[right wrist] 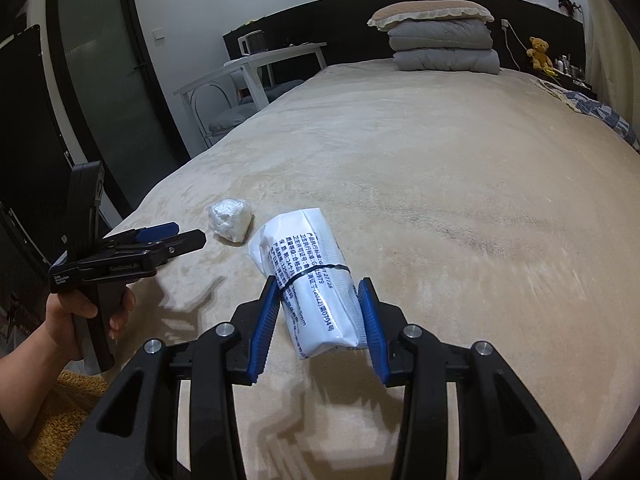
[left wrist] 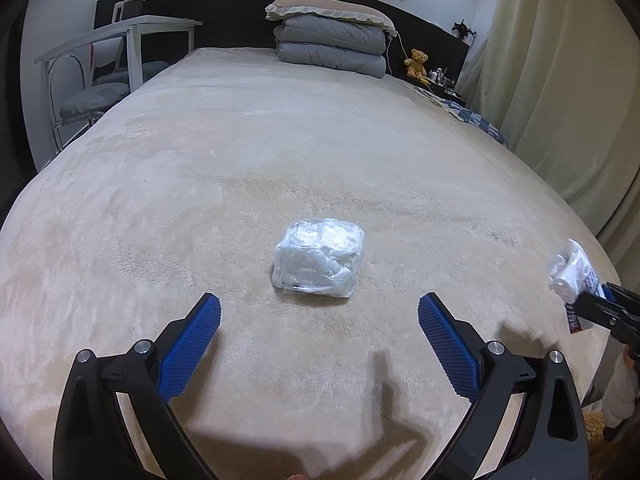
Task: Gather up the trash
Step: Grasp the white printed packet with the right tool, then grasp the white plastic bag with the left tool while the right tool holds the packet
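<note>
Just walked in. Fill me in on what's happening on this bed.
A person is collecting trash off the beige bed with two handheld grippers. The right gripper is shut on a rolled white printed packet bound with a black band. The left gripper is open and aimed at a clear bag of crumpled white tissue lying on the blanket just ahead of its fingers, not yet touched.

Dim indoor light — soft shadows, fisheye-warped edges.

Wad [right wrist: 230,221] lies on bed [right wrist: 440,168], left of packet [right wrist: 316,280].
</note>
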The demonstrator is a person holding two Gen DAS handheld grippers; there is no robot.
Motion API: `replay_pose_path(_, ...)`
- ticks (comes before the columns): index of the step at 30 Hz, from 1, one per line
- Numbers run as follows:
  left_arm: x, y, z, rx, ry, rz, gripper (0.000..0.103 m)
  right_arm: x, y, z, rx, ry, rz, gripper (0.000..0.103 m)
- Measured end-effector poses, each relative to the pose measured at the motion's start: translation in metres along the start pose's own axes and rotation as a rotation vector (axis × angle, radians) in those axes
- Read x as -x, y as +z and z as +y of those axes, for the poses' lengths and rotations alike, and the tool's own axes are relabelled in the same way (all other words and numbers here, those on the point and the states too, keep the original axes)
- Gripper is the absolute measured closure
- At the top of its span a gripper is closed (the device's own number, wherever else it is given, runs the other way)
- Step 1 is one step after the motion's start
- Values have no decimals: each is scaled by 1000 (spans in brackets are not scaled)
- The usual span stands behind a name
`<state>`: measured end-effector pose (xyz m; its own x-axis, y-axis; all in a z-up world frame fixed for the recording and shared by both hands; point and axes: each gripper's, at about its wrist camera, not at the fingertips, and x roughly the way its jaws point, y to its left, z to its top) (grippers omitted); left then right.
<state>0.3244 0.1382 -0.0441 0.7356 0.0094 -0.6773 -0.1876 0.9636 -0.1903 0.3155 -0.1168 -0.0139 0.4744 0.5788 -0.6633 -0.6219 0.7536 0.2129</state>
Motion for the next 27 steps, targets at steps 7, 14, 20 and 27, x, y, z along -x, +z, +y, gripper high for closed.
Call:
replay_pose_path(7, -25, 12, -4, 3, 49, 17, 7, 12, -9, -2, -63, 0, 18, 62)
replay_pose_path(14, -42, 19, -5, -9, 81, 44, 9, 5, -8, -3, -86, -15, 45, 62)
replay_pose_path(20, -47, 24, -4, -6, 86, 60, 38, 3, -7, -3, -98, -20, 47, 62)
replay_pose_path(27, -37, 23, -8, -33, 89, 35, 52, 2, -6, -5, -98, -35, 48, 62)
